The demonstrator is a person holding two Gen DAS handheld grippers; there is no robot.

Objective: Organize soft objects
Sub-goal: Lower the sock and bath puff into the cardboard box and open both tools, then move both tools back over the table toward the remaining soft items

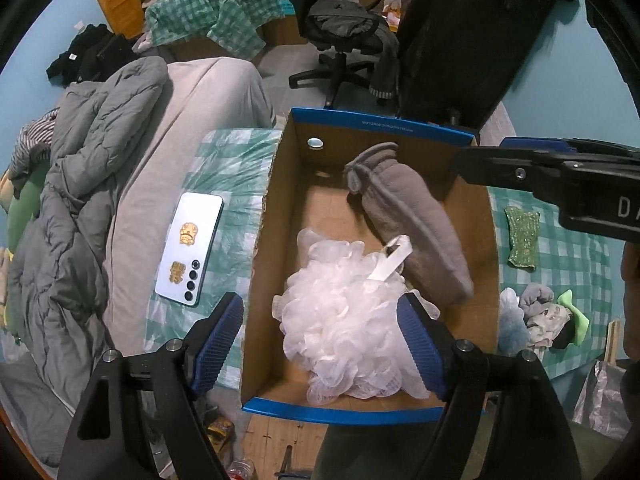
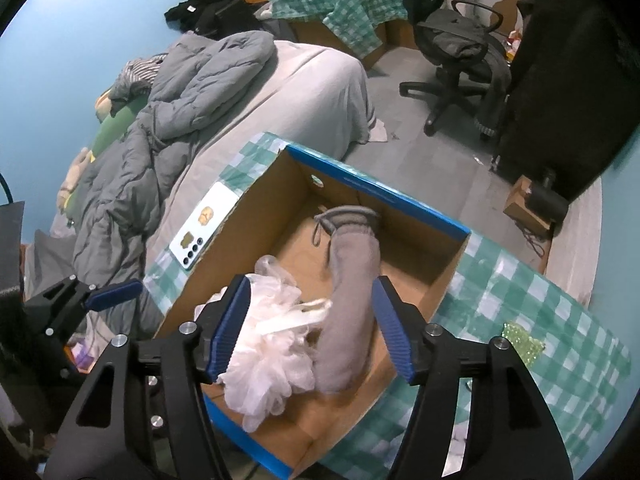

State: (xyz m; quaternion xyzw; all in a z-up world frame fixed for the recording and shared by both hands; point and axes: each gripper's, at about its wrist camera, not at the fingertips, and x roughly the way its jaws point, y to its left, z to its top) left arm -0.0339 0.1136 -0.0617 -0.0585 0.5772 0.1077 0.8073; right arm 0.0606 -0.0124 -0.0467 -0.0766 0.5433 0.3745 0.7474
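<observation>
I am looking down into the open cardboard box (image 1: 276,216) on the checked tabletop (image 1: 224,184). The white bath pouf (image 1: 344,320) and the grey fleece pouch (image 1: 416,232) are lying inside, touching. My left gripper (image 1: 324,344) and right gripper (image 2: 312,328) are both standing spread, gripping nothing. A phone (image 1: 190,248) is lying beside the box.

Cardboard box (image 1: 276,184): matt brown paperboard, glossy blue rim. Bath pouf (image 1: 344,320): white plastic mesh, translucent, frilly. Grey pouch (image 1: 416,224): soft matt fleece. Desk (image 1: 236,168) cover: shiny checked plastic sheet. Phone (image 1: 192,248), left of frame: smooth, glossy back.
</observation>
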